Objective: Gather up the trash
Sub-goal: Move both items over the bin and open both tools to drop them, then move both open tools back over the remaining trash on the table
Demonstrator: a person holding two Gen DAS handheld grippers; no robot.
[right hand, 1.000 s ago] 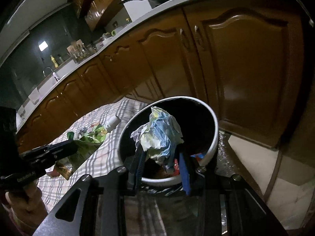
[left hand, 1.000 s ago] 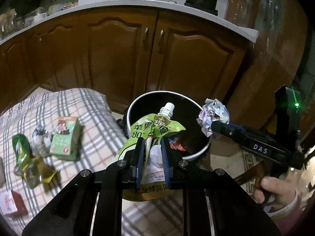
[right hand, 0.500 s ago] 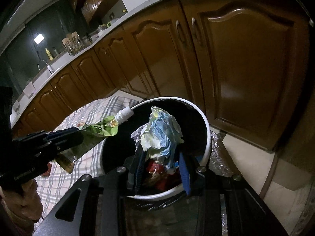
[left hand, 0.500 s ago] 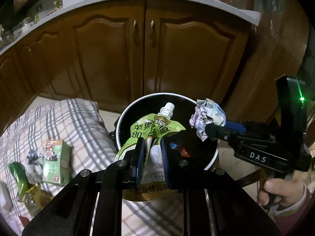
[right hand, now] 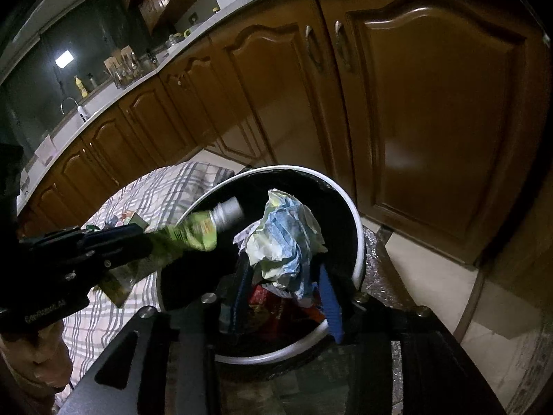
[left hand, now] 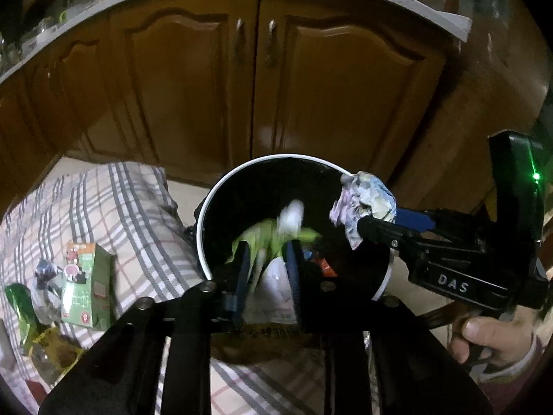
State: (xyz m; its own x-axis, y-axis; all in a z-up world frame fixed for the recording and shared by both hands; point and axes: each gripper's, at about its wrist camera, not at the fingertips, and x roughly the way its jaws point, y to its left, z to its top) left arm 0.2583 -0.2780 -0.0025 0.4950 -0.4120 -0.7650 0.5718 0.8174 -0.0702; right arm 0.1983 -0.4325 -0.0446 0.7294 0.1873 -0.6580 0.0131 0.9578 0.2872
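Over the white-rimmed bin [left hand: 207, 207], both jaws have just been opening: the left gripper [left hand: 266, 263] lets its blurred green spout pouch [left hand: 269, 238] slip, the right gripper [right hand: 283, 287] loosens around crumpled paper [right hand: 283, 238]; next, spread wider, then withdraw.

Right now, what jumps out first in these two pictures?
A white-rimmed bin lined in black, in front of brown cabinets. Above it the left gripper, jaws just opening, has a blurred green spout pouch between them; the right gripper, also opening, carries crumpled paper. More litter, like a green carton, lies on checked cloth.
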